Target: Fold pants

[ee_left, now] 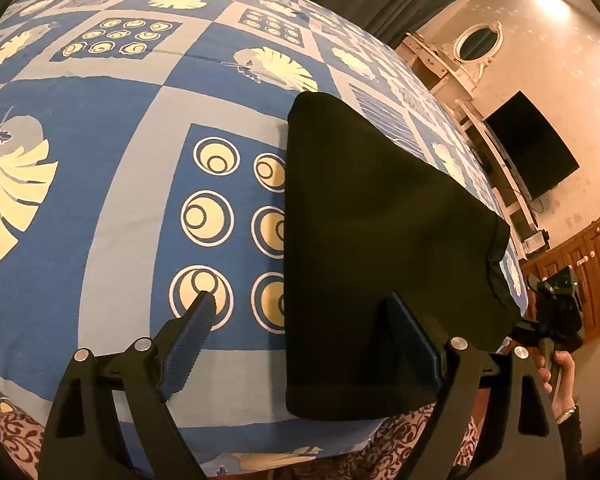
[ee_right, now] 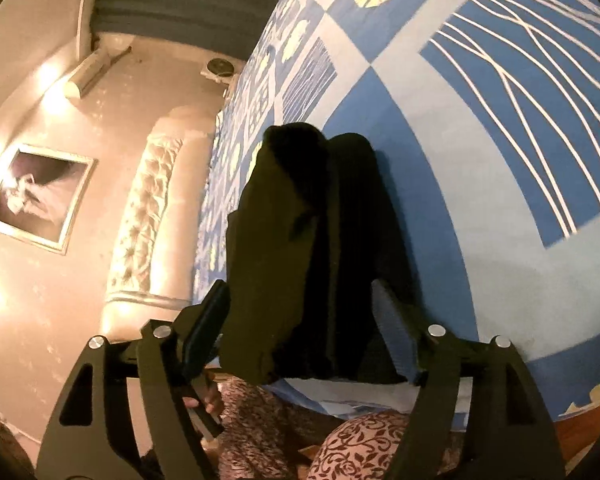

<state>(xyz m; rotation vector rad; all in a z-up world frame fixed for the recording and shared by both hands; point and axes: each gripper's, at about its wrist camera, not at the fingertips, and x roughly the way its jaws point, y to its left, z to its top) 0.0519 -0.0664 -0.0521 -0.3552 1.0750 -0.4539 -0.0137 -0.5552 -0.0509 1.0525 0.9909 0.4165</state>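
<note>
the folded pants (ee_left: 380,248) run toward 12 o'clock on the bed (ee_left: 140,120); right gripper (ee_right: 300,312) straddles their near end, fingers (ee_right: 392,332) spread and gripping nothing; left gripper (ee_left: 300,320) likewise wide open, empty.

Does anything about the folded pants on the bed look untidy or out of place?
The black pants lie folded on the blue patterned bedspread. One edge looks bunched and uneven, seen from the right wrist, rather than flat. Otherwise nothing stands out.

Both wrist views look steeply down, close over the black pants (ee_left: 380,248) on the bedspread (ee_left: 120,200).
</note>
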